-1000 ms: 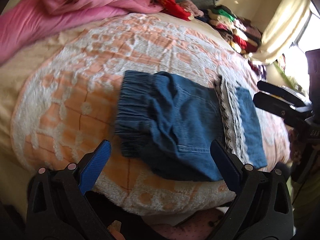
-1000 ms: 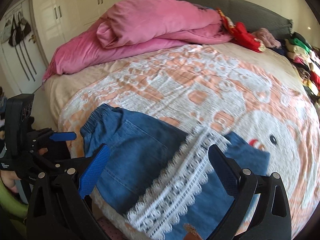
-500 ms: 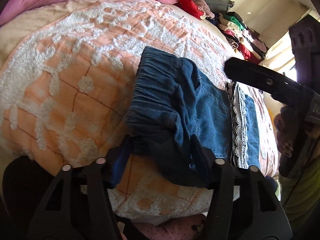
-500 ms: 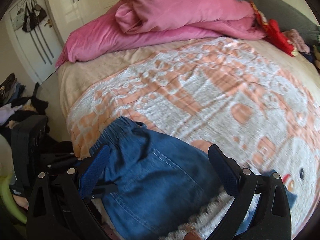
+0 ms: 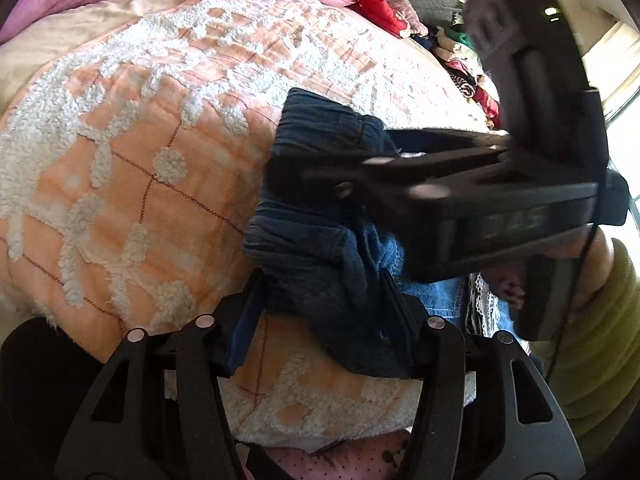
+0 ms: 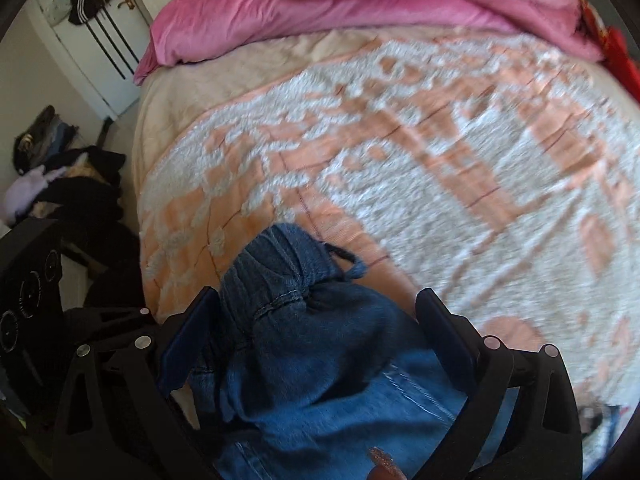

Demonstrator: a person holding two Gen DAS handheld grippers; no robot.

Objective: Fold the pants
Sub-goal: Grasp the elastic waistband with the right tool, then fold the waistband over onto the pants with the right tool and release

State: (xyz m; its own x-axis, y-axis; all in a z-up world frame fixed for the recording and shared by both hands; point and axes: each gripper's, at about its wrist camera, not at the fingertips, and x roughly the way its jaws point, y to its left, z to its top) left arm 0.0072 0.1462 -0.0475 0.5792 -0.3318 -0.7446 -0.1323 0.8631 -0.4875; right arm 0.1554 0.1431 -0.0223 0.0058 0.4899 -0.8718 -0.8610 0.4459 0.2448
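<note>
The blue denim pants point(image 5: 320, 240) with a white lace hem point(image 5: 482, 304) lie partly folded at the near edge of the bed. My left gripper point(image 5: 320, 312) is shut on the bunched near corner of the elastic waistband. My right gripper point(image 6: 316, 332) straddles the far part of the waistband point(image 6: 280, 280), its jaws closing around the gathered denim. In the left wrist view, the right gripper's body point(image 5: 460, 184) reaches across the pants from the right and hides their middle.
The bed has an orange and white fleece blanket point(image 5: 140, 168). A pink duvet point(image 6: 360, 4) is piled at the head. Stacked clothes point(image 5: 472, 64) line the far side. Dark clothes point(image 6: 80, 200) lie on the floor by a white door point(image 6: 104, 40).
Both grippers moved in onto the waistband end. My left gripper closed on the near corner. My right gripper swung left over the pants and its jaws narrowed around the bunched denim.
</note>
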